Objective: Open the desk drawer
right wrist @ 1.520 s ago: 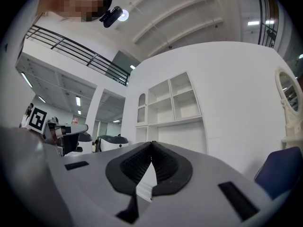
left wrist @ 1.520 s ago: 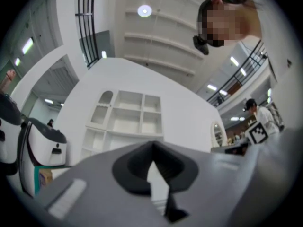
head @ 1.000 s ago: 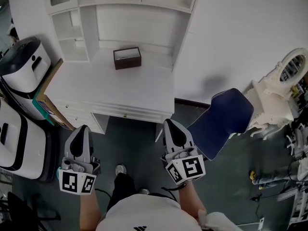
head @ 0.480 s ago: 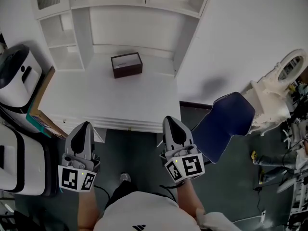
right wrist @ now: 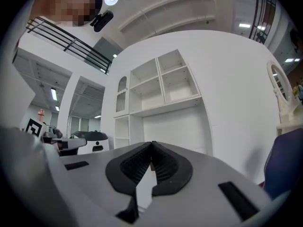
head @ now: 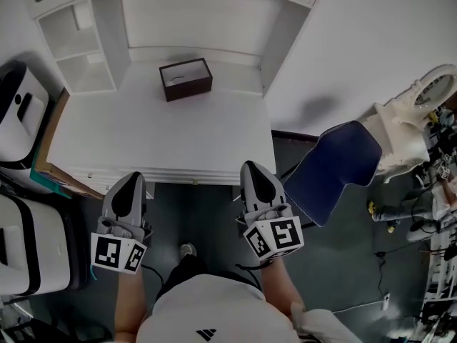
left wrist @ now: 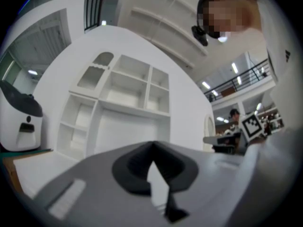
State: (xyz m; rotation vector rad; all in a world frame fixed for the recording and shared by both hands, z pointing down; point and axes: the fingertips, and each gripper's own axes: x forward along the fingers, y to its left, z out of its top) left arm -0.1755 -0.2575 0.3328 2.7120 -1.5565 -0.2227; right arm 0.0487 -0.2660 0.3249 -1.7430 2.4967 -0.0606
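A white desk with a shelf unit at its back fills the upper head view. Its drawer front runs along the near edge, closed, with a small knob near the middle. My left gripper is shut and empty, its tip just short of the drawer front's left part. My right gripper is shut and empty too, its tip at the desk's front right corner. In the left gripper view the shut left gripper faces the shelves. The shut right gripper points at them as well.
A dark brown open box sits at the back of the desk. White appliances and a cardboard sheet stand left of it. A blue chair and a white ornate frame are on the right. My shoe is below.
Both grippers have come forward to the desk's front edge, which now lies right at their tips. The jaws have stayed shut.
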